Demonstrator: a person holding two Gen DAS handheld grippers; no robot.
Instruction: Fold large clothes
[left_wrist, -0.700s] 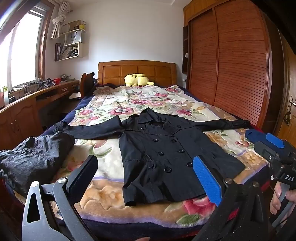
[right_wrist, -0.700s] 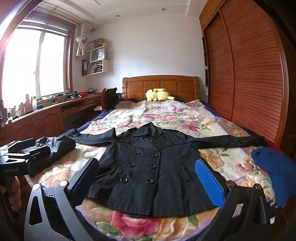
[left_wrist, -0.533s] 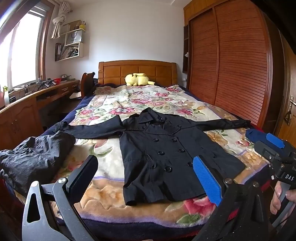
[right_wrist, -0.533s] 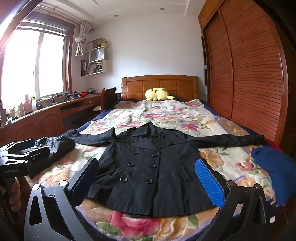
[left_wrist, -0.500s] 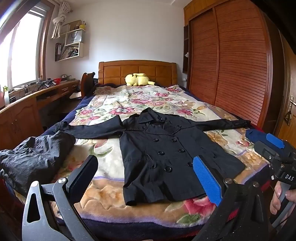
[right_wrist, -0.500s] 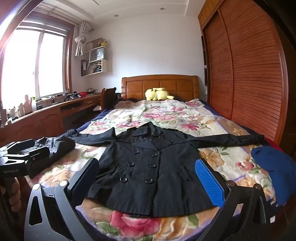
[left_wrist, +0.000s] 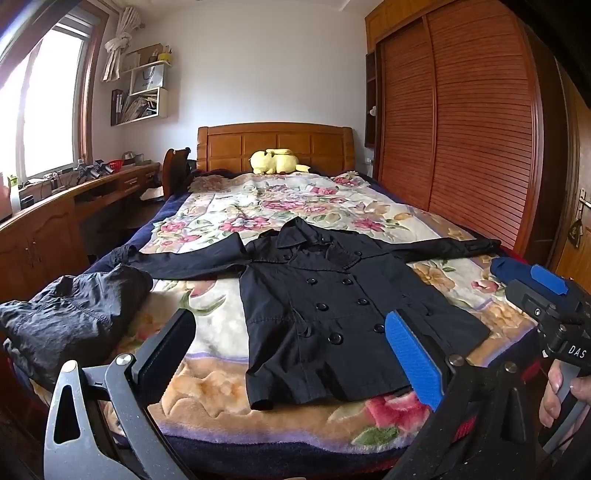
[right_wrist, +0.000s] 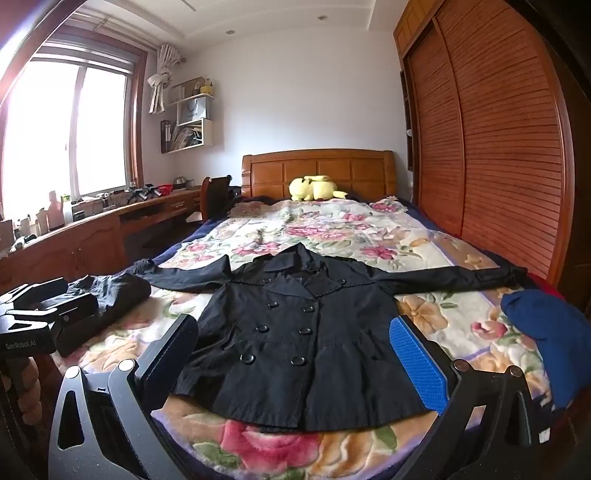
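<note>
Lying flat with sleeves spread, the black coat (left_wrist: 332, 306) covers the near bed (left_wrist: 207, 398), both the left hand-held gripper (left_wrist: 291, 354) and right hand-held gripper (right_wrist: 295, 358) hovering wide open, empty.

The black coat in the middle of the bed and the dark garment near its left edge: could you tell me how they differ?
The black coat lies spread flat, sleeves stretched out to both sides; the dark garment sits bunched in a heap. The coat shows two rows of buttons and a collar; the garment shows only wrinkled fabric. Both rest on the floral blanket, untouched by either tongs.
</note>
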